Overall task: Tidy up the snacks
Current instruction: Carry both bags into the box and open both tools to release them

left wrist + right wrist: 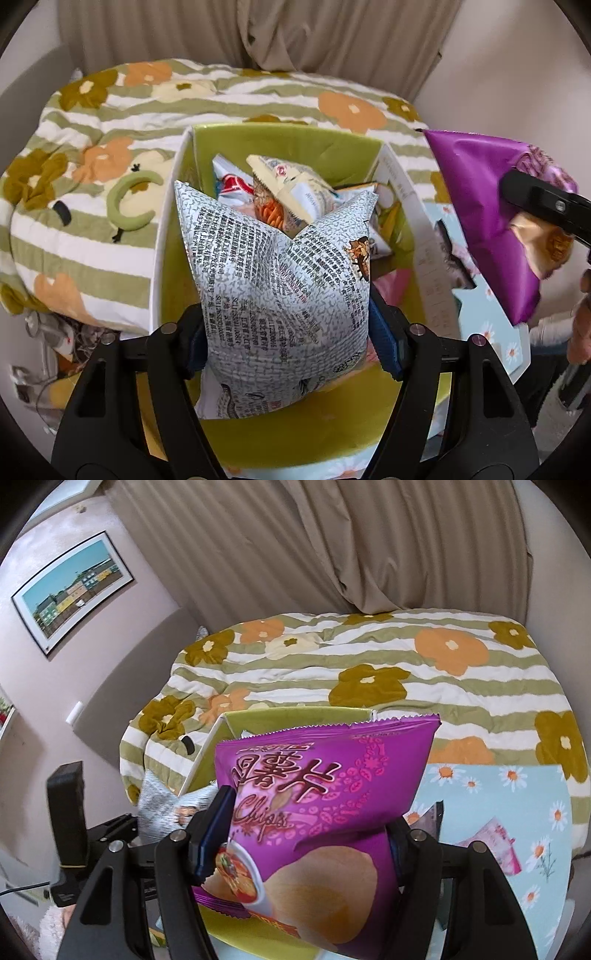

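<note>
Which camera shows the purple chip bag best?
The right wrist view. There the purple chip bag fills the middle, front side facing the camera, with its writing and chip picture clear, held in the right gripper. The left wrist view shows only part of the bag at the right edge, seen at an angle.

The left tongs point(286, 332) clamp a grey printed snack bag point(280, 295) over the green box point(288, 147), apparently holding 2 other packets.

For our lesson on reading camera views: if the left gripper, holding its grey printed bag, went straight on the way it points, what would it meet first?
Probably the snack packets already piled in the green box, just beyond the grey printed bag that the left gripper holds. Depth is hard to judge here.
</note>
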The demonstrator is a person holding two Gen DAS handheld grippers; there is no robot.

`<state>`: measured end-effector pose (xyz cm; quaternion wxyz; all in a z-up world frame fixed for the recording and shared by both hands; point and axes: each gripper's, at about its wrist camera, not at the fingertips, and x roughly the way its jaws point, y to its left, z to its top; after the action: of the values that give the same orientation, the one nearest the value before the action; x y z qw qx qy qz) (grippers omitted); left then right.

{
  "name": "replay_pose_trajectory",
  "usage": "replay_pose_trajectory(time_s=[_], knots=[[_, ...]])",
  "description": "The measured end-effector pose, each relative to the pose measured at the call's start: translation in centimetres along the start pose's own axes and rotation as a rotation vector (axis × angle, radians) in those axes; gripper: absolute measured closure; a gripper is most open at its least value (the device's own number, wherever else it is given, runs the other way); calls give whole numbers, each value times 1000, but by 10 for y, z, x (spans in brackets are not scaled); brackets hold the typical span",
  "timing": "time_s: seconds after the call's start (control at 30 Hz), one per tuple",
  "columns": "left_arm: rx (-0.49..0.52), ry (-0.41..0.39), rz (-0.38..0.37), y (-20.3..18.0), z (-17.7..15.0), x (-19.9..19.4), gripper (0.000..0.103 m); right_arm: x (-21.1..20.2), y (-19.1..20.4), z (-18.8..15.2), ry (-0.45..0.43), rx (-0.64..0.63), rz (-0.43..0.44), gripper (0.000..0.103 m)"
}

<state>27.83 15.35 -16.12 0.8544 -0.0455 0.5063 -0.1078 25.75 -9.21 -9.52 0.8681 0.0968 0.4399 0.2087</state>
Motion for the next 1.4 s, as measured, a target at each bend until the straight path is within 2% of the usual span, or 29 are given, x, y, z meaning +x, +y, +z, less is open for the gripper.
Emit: replay_pose_trajectory(time_s=[0.07, 0.1, 0.13, 0.2, 0.37, 0.63, 0.83, 1.03, 1.07, 1.1, 1.13, 1.17, 1.2, 1.4], knots=[[13, 14, 9, 0, 2, 5, 21, 2, 4, -3, 8, 1, -19, 39], [21, 12, 15, 0, 3, 5, 8, 3, 5, -4, 14, -1, -31, 39], [24, 2, 13, 0, 2, 3, 0, 3, 6, -5, 19, -1, -36, 39], [22, -17, -5, 0, 1, -3, 0, 4, 7, -7, 27, 3, -47, 39], [-3, -23, 12, 3, -4, -14, 0, 4, 11, -13, 42, -19, -54, 39], [-103, -79, 71, 16, -16, -48, 0, 14, 36, -28, 56, -78, 24, 38], [-160, -111, 116, 28, -28, -66, 0, 33, 42, -43, 90, -71, 57, 37], [-191, -117, 131, 36, -41, -72, 0, 42, 46, -53, 48, -77, 99, 37], [-191, -119, 134, 36, -43, -73, 0, 43, 46, -55, 41, -78, 97, 35], [-190, -119, 136, 36, -44, -73, 0, 45, 47, -56, 37, -77, 89, 25], [-190, -117, 137, 34, -45, -73, 0, 45, 48, -57, 37, -81, 82, 9], [-189, -116, 136, 35, -46, -72, 0, 44, 49, -58, 36, -88, 72, 5], [-189, -115, 135, 35, -47, -72, 0, 43, 49, -60, 33, -97, 65, 2], [-178, -106, 122, 36, -51, -70, 0, 33, 44, -65, 5, -118, 49, 2]])
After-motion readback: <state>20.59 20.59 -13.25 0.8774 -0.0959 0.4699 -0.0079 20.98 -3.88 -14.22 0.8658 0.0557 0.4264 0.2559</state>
